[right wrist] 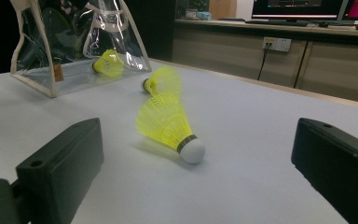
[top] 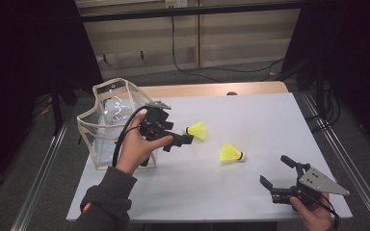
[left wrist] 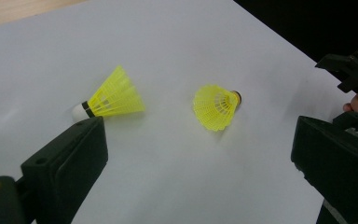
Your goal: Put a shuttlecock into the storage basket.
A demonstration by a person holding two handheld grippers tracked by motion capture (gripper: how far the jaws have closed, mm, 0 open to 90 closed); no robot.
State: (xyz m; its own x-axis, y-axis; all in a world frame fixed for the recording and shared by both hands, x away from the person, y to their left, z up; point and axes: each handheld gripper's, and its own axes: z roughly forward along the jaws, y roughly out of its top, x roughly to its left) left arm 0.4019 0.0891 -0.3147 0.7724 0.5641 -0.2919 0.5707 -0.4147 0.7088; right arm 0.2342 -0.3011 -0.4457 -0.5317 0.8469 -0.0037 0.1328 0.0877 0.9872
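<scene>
Both shuttlecocks have yellow plastic mesh skirts, slightly glossy, with smooth white caps. The bag is clear glossy plastic, creased, edged in cream cloth binding. The table top is matt, smooth, pale grey, with a wood strip along its far edge. The gripper jaws are matt black plastic.

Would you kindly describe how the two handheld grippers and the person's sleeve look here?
Both grippers are black with two blocky jaws. The left gripper trails a black cable that loops over the hand. The right gripper carries a grey three-cornered plate with small holes on top, and a thin cable runs by the hand. The left arm wears a dark grey sleeve with a small red mark.
</scene>
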